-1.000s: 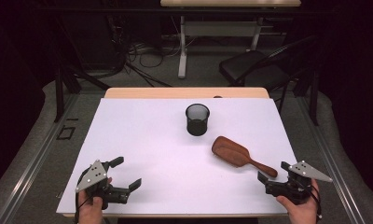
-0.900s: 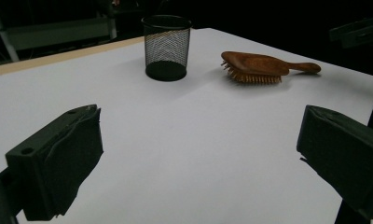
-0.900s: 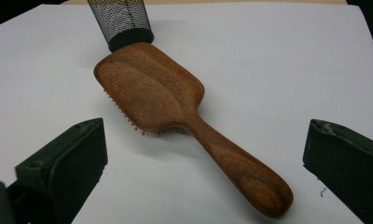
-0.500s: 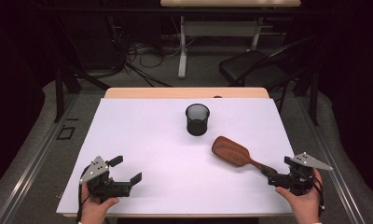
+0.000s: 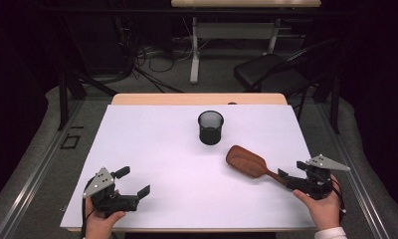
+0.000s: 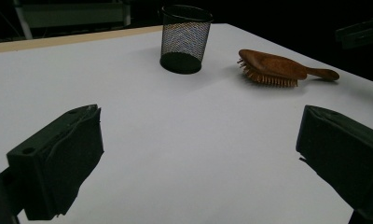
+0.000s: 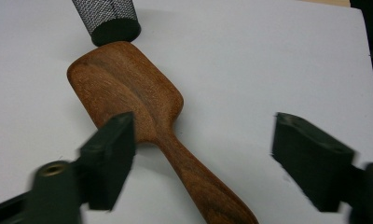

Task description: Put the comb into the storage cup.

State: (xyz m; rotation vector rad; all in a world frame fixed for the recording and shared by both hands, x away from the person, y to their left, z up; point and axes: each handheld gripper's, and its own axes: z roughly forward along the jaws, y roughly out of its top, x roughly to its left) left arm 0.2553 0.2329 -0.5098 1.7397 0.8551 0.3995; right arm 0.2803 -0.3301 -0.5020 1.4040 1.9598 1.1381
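Observation:
A wooden hairbrush (image 5: 246, 162) lies bristles down on the white table (image 5: 157, 144), its handle pointing to the near right. A black mesh cup (image 5: 210, 127) stands upright behind it. My right gripper (image 5: 291, 170) sits at the handle's end. Its jaws have just been closing. In the right gripper view the hairbrush (image 7: 128, 84) runs its handle between them, and the gripper (image 7: 203, 133) stands open with both pads clear of the wood. At the near left, my left gripper (image 5: 135, 181) rests open and holds nothing. The left gripper view has the gripper (image 6: 201, 126), the cup (image 6: 184, 37) and the brush (image 6: 273, 65).
A bare wooden strip (image 5: 197, 98) runs along the table's far edge. Beyond it stand a dark folding chair (image 5: 266, 74) and a tangle of cables on the floor. The mesh cup (image 7: 107, 18) stands just past the brush head.
My right gripper has slid in toward the brush, so the handle now lies between its jaws, which stand narrower than before. The left gripper has stayed where it was.

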